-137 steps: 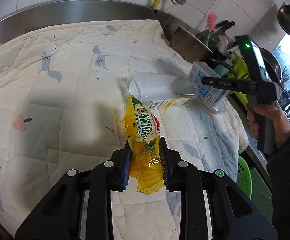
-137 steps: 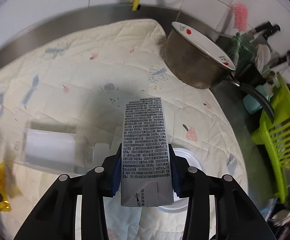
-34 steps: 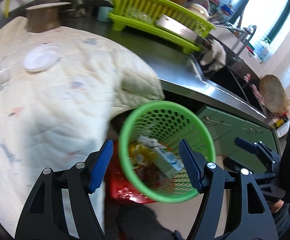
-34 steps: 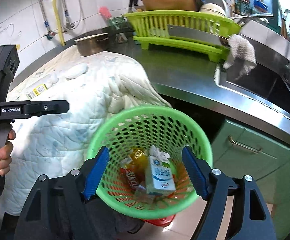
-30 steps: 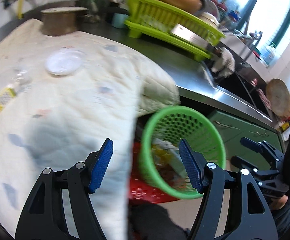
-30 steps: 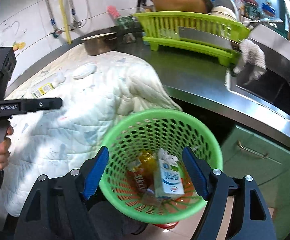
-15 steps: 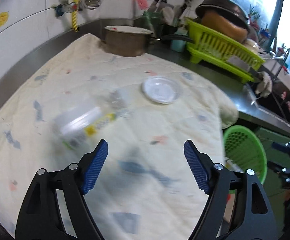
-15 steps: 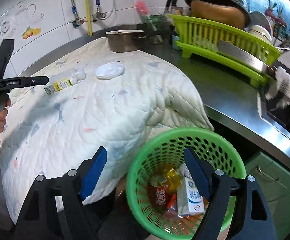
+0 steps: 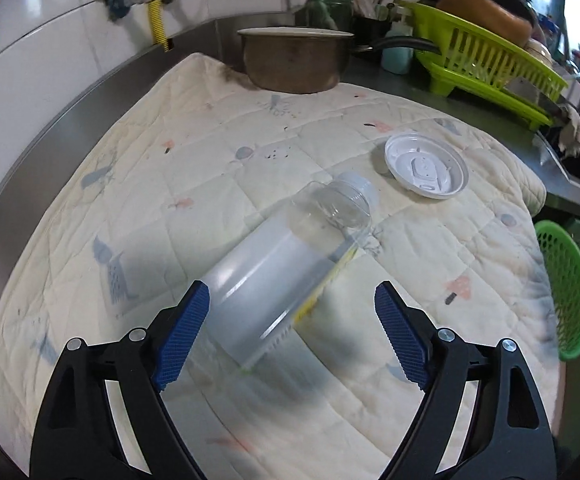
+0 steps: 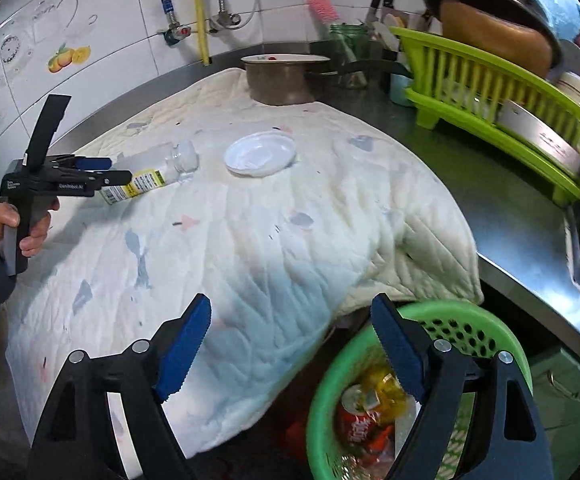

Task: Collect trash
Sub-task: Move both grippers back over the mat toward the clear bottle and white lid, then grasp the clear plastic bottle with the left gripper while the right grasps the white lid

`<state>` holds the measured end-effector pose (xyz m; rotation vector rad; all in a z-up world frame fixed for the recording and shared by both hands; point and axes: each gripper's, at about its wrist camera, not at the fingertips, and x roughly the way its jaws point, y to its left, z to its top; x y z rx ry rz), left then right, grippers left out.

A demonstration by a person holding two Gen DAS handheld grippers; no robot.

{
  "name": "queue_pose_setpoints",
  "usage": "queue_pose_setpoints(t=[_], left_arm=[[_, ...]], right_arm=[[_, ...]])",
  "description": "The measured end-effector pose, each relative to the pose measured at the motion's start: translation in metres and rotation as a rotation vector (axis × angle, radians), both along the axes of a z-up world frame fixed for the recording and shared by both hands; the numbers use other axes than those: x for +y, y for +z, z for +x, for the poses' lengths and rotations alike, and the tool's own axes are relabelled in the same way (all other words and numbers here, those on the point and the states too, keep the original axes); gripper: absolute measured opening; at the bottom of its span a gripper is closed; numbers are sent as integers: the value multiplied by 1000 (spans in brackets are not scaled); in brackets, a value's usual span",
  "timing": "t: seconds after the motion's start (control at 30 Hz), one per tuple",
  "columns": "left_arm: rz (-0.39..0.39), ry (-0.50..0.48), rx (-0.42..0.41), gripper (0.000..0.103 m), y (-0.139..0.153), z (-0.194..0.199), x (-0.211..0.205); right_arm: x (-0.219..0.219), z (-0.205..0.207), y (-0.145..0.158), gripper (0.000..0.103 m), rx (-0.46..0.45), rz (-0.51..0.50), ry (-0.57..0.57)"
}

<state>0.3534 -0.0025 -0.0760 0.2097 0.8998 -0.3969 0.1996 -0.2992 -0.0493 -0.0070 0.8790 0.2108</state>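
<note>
Now left gripper [image 9: 290,332] moved from basket [image 9: 568,292] to bottle [image 9: 290,264]; both jaws opened wide, empty.

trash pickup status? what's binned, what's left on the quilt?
Done: a yellow wrapper, a red can and other bits lie in the green basket. In hand: nothing; the left claw, whose jaws have just been opening, hangs open over the clear bottle, not gripping. The right claw is open and empty. Left: the bottle and the white lid.

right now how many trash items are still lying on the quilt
2: a clear plastic bottle lying on its side near the left hand-held gripper, and a white plastic lid beyond it. None seem hidden.
</note>
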Motion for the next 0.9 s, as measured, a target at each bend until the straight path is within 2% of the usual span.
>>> queue_pose_setpoints(t=[0.17, 0.53, 0.9], left_arm=[[13, -71, -9, 84, -1, 10, -7], [131, -183, -17, 83, -14, 21, -20], [126, -144, -47, 63, -14, 12, -18]], right_arm=[[15, 22, 0, 79, 5, 14, 25], [31, 63, 3, 79, 32, 56, 55], [34, 110, -7, 79, 46, 85, 43]])
